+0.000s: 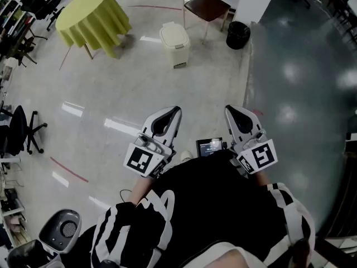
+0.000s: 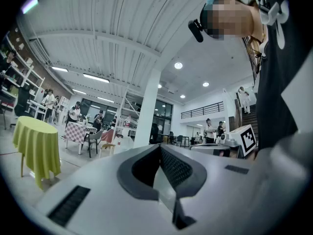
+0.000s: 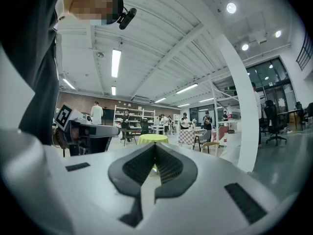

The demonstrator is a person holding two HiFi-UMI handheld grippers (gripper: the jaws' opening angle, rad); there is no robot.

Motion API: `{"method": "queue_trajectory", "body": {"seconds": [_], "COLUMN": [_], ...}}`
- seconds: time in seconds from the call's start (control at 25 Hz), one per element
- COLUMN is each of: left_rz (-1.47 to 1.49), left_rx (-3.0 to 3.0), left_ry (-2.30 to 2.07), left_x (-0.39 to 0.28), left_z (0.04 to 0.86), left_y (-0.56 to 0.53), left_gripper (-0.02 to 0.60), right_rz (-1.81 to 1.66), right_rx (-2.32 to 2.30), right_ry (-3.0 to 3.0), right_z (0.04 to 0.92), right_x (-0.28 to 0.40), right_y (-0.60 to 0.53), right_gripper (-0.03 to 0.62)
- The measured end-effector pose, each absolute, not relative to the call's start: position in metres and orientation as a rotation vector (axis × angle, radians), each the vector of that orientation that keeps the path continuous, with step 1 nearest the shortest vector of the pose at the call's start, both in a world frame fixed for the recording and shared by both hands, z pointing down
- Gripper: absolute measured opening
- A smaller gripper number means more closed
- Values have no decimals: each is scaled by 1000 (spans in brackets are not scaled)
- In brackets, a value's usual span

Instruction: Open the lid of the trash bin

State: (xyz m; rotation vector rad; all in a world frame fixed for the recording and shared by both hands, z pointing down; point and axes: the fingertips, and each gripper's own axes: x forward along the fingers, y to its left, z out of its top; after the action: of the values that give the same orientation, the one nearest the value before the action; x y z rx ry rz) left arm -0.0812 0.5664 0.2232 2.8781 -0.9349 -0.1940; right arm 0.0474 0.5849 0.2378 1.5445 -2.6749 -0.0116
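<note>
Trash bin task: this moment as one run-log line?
phase: pre-approach | trash bin: ahead, untouched | lid: down | left claw: shut, empty | right claw: shut, empty

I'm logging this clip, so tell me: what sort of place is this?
Probably a large open workspace or lab hall: there's a round table under a yellow-green cloth, an office chair, and shelving with people standing near it.

Bare floor [image 1: 139,88] ahead open to trash bin [image 1: 174,42]; round table [image 1: 92,15] left, chair [image 1: 207,7] right.
</note>
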Motion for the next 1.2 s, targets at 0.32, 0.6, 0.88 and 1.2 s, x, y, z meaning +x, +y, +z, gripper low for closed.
{"method": "queue_trajectory", "body": {"seconds": [0.32,0.6,0.88,1.2], "left_rz": [-196,-222,-214,-201], "left_rx": [2888,2894,2894,2868], "left_ry": [-925,-904,-893,-907], "left_x": [-83,-91,-97,-94], "left_z": [221,220,219,222], "left_y": [566,572,577,574], "left_gripper": [8,8,8,8], "right_rz": [-14,-19,-2,36], "right_rx": [1549,1558,1638,1669], "right_ry": [-2667,-2655,-2649,-2599], "right_z": [237,237,230,233], "right_x": [43,34,32,38], "right_y": [583,589,595,593], "right_gripper": [3,3,5,5]}}
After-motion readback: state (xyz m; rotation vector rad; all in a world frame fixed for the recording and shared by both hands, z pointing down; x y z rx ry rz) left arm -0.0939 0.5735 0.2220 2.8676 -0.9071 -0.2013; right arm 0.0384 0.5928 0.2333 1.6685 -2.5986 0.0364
